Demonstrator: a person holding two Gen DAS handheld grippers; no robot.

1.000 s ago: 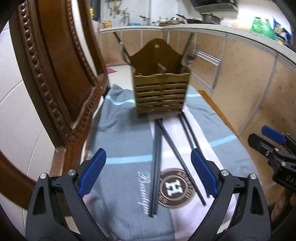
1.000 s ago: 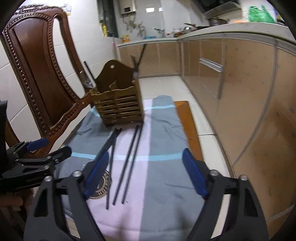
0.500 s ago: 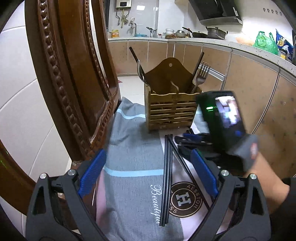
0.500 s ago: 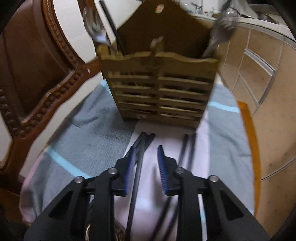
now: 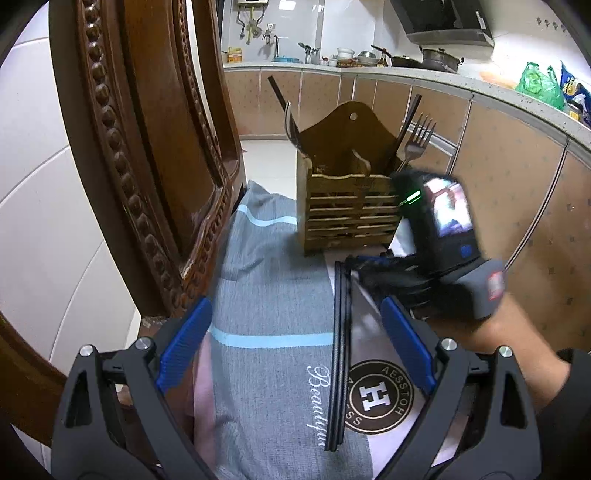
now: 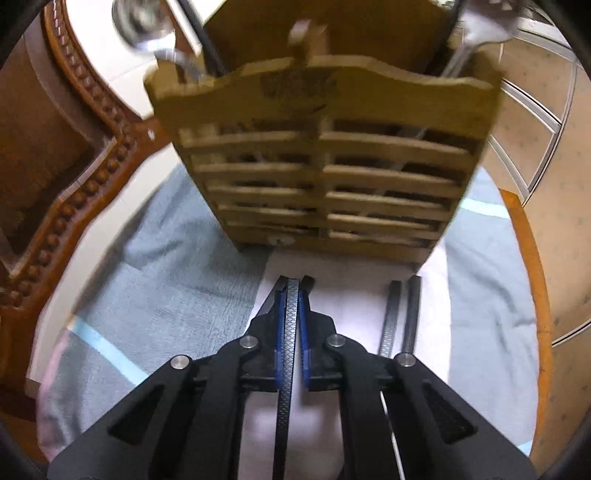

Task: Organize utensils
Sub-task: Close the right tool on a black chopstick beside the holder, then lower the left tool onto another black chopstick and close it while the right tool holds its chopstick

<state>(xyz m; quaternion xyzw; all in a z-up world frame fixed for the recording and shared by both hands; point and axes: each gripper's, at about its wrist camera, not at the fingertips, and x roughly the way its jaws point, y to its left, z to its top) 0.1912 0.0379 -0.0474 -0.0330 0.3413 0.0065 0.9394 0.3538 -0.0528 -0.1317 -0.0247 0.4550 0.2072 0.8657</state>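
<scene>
One black textured chopstick [image 6: 289, 332] is pinched in the right gripper [image 6: 291, 295], jaws just closed on it. Two more chopsticks [image 6: 402, 317] lie beside it on the cloth [image 6: 166, 280], near the wooden holder [image 6: 325, 155]. Left gripper [image 5: 295, 354]: jaws spread, nothing betw. them.

I count four slim black chopsticks [image 6: 400, 317] lying on the cloth, one slatted wooden utensil holder [image 5: 347, 214], one steel fork [image 5: 417, 142], and one steel spoon [image 6: 144, 26].

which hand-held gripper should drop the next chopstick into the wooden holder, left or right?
Right. The right hand-held gripper is already shut on a chopstick just in front of the wooden holder. The left hand-held gripper hangs open and empty, farther back.
</scene>
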